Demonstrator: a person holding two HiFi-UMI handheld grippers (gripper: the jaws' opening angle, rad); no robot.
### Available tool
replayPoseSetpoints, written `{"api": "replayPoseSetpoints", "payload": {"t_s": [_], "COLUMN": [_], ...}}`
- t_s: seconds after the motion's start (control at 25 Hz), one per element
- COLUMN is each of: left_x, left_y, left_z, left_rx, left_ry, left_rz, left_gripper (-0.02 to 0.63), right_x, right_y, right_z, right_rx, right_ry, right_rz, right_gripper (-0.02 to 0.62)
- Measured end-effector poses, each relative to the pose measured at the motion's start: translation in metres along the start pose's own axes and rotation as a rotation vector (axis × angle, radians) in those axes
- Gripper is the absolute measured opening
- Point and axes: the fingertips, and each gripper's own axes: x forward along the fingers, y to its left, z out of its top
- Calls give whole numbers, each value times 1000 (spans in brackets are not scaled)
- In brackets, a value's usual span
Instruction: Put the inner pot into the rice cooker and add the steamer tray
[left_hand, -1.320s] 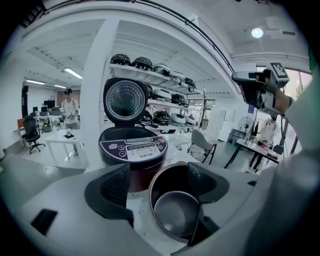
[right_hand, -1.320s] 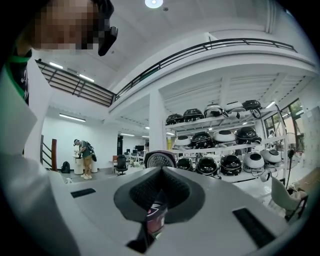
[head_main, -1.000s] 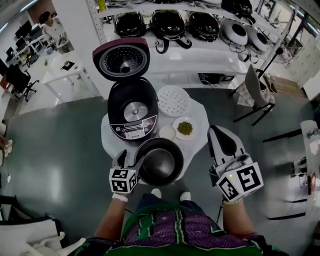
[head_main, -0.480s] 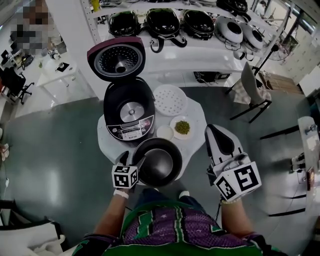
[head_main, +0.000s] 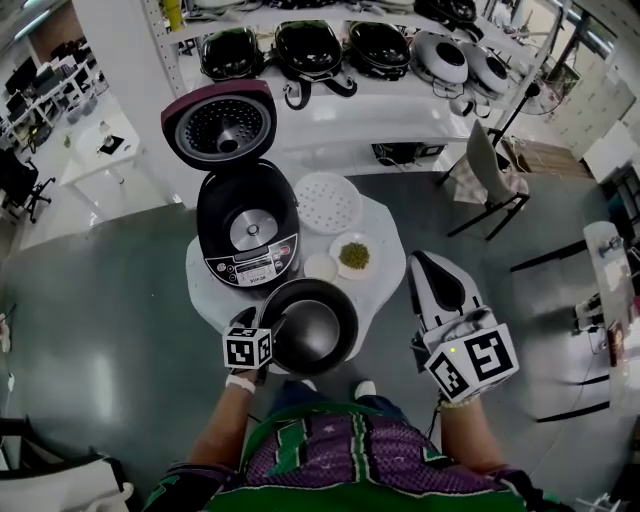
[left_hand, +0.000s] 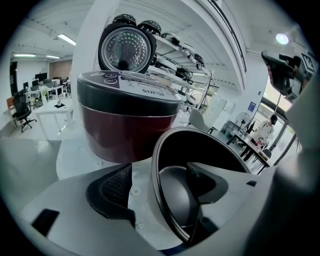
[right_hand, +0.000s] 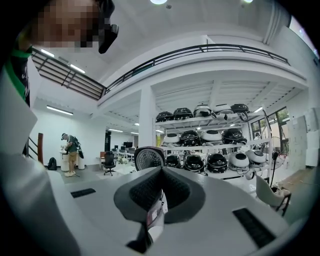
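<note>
My left hand-held gripper (left_hand: 159, 182) is open, one jaw inside the inner pot (head_main: 315, 330), one outside its rim. The pot sits at the near edge of the surface (head_main: 382, 292). It looks hard, smooth and a bit heavy, so I'd pinch the rim tight. My right hand-held gripper (right_hand: 160, 195) is closed and empty.

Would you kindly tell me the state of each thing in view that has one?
Rice cooker: lid open, no pot inside.
Inner pot: upright on the table, empty.
Steamer tray: on the table beside the cooker.
Left hand-held gripper: open, jaws straddling the pot's rim.
Right hand-held gripper: shut, empty.
</note>
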Motion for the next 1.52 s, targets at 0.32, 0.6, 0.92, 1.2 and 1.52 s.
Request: {"api": "replayPoseSetpoints", "payload": {"t_s": [0.32, 0.6, 0.92, 1.2, 1.52], "left_x": [9, 12, 7, 5, -10], "left_y": [6, 3, 12, 1, -10], "left_z": [-15, -17, -17, -22, -19], "left_rx": [11, 25, 34, 102, 100], "left_ry": [64, 71, 132, 164, 149], "left_rz": [24, 5, 89, 105, 67], "left_gripper": [348, 286, 46, 25, 25], "right_x": [-1, -6, -9, -13, -16], "right_y": [9, 14, 17, 20, 18], "right_z": [4, 3, -1, -5, -4], "right_rx": [-5, -13, 0, 6, 18], "right_ry": [14, 22, 39, 40, 29], "right_rz": [-4, -16, -21, -19, -28], "right_gripper": [6, 6, 6, 6, 6]}}
